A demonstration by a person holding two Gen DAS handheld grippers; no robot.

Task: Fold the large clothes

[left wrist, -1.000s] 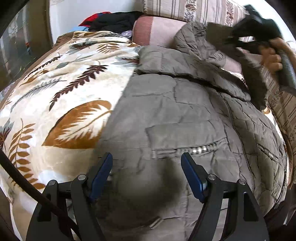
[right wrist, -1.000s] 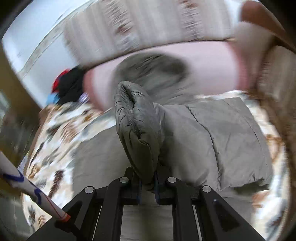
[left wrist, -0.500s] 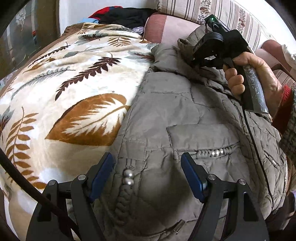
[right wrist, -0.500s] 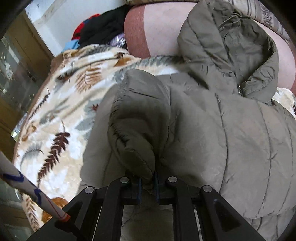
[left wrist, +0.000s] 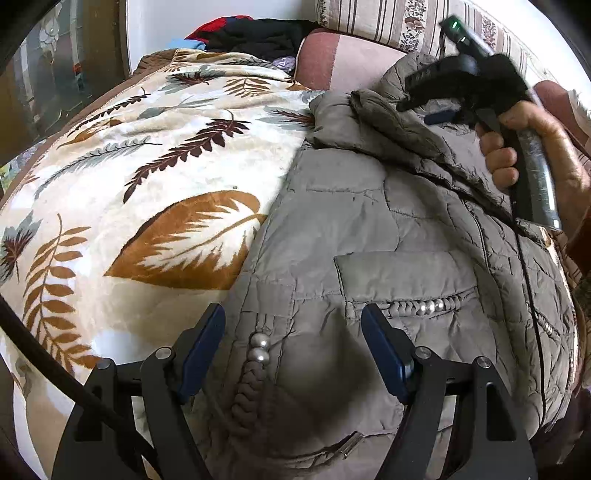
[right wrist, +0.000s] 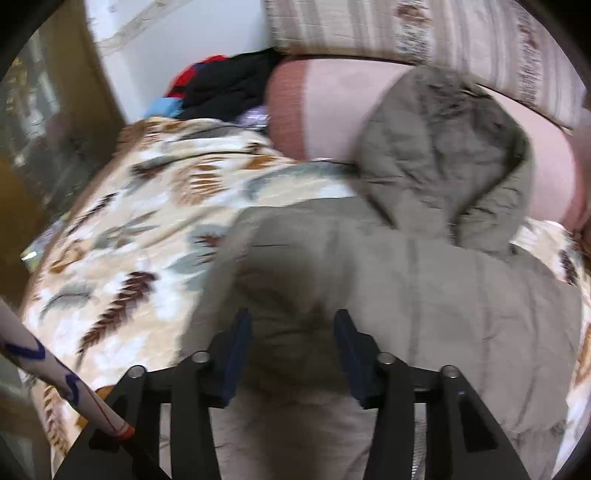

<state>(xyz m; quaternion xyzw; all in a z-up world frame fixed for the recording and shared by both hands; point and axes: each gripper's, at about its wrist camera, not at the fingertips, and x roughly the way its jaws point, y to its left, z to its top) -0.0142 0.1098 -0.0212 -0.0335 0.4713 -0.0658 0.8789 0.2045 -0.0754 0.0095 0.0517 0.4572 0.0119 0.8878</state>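
A grey-green quilted hooded jacket (left wrist: 388,229) lies on a leaf-patterned blanket (left wrist: 155,177). My left gripper (left wrist: 293,332) stands open just above the jacket's lower front, over a braided cord with silver beads (left wrist: 258,350); nothing is between its pads. My right gripper (right wrist: 291,341) hovers over the folded sleeve (right wrist: 295,280), its jaws opening, the pads off the cloth. In the left wrist view the right gripper (left wrist: 421,107) hangs above the jacket's collar, held by a hand (left wrist: 517,147). The hood (right wrist: 443,155) leans against a pink cushion (right wrist: 332,107).
A striped sofa back (left wrist: 388,22) runs behind the pink cushion (left wrist: 351,55). Dark and red clothes (left wrist: 255,33) are piled at the back corner. A wooden cabinet with glass (left wrist: 55,81) stands at the left. A white tube with blue marks (right wrist: 55,376) crosses the lower left.
The right gripper's jaws have spread and let go of the sleeve, which now lies folded on the jacket's body. The left gripper has stayed where it was, still open.
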